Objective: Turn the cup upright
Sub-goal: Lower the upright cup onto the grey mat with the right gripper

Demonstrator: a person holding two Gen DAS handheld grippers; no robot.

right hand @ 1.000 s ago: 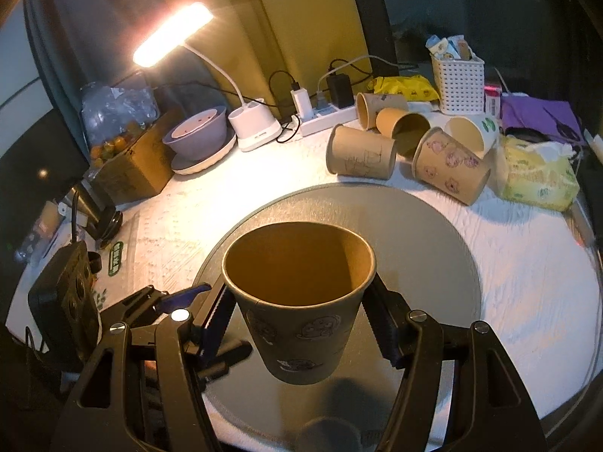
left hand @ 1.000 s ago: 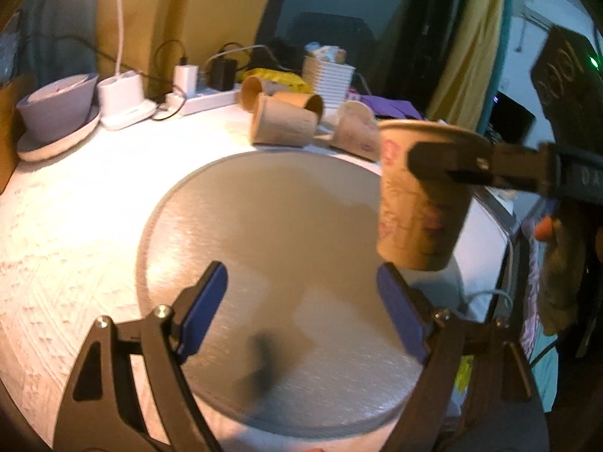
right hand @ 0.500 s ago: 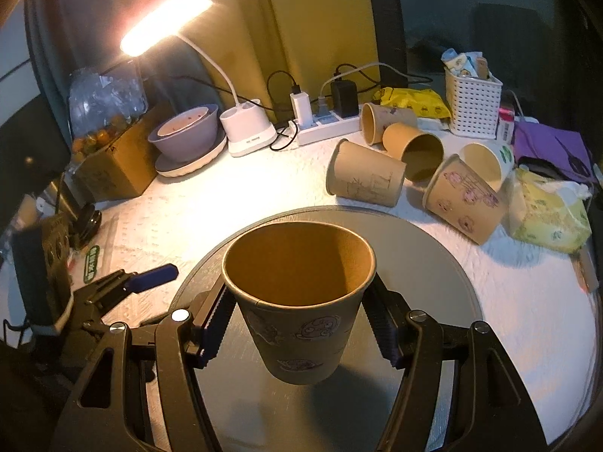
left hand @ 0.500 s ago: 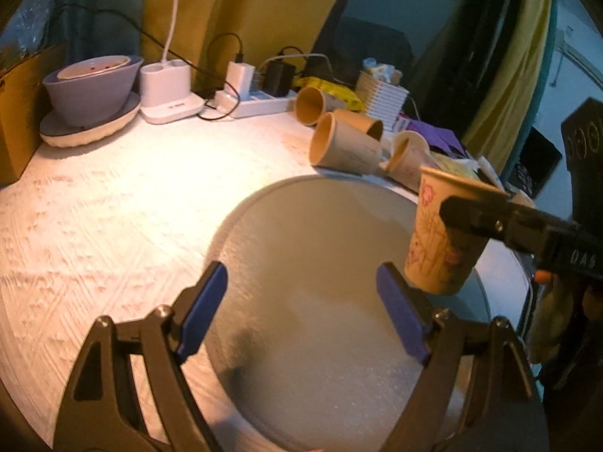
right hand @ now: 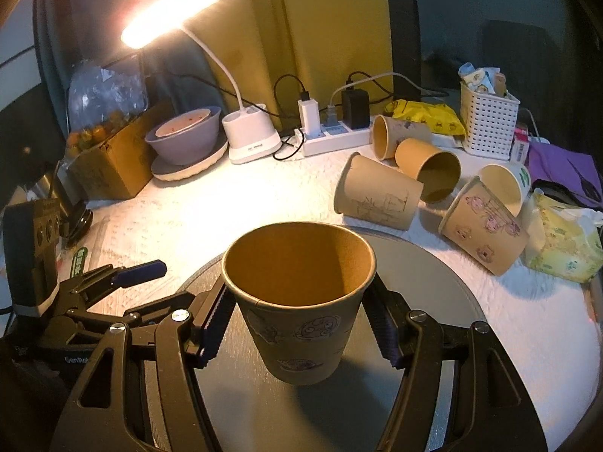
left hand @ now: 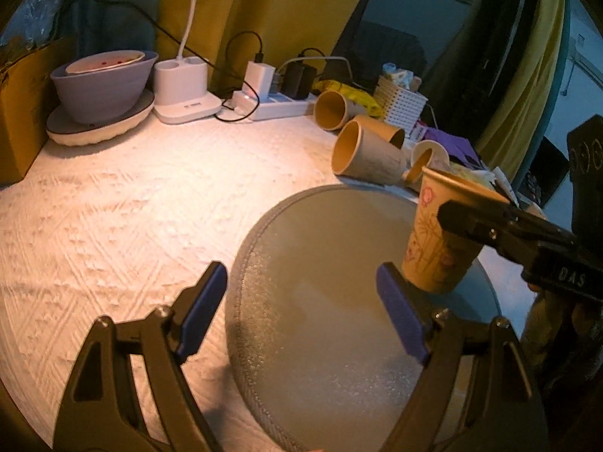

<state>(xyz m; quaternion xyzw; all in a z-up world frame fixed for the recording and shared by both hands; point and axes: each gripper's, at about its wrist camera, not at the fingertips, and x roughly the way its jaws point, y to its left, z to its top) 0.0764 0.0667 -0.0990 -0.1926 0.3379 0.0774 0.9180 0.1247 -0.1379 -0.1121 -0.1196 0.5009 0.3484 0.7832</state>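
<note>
Standing upright, brown printed cup [right hand: 299,301] — clamped by right tongs [right hand: 297,333], left tongs [left hand: 301,310] spread, holding nothing

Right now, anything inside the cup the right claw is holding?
The cup, gripped upright in the right claw over the grey round mat, shows bare brown inner walls; its bottom is hidden by the near rim.

Six paper cups [right hand: 299,303], two grippers [right hand: 299,333], one basket [right hand: 488,128].

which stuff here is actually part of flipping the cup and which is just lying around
In the job:
held cup, upright
right gripper, shut on it
round mat
tipped cups

Lying about:
left gripper, open
lamp
bowl
power strip
white basket
tissue pack
</note>
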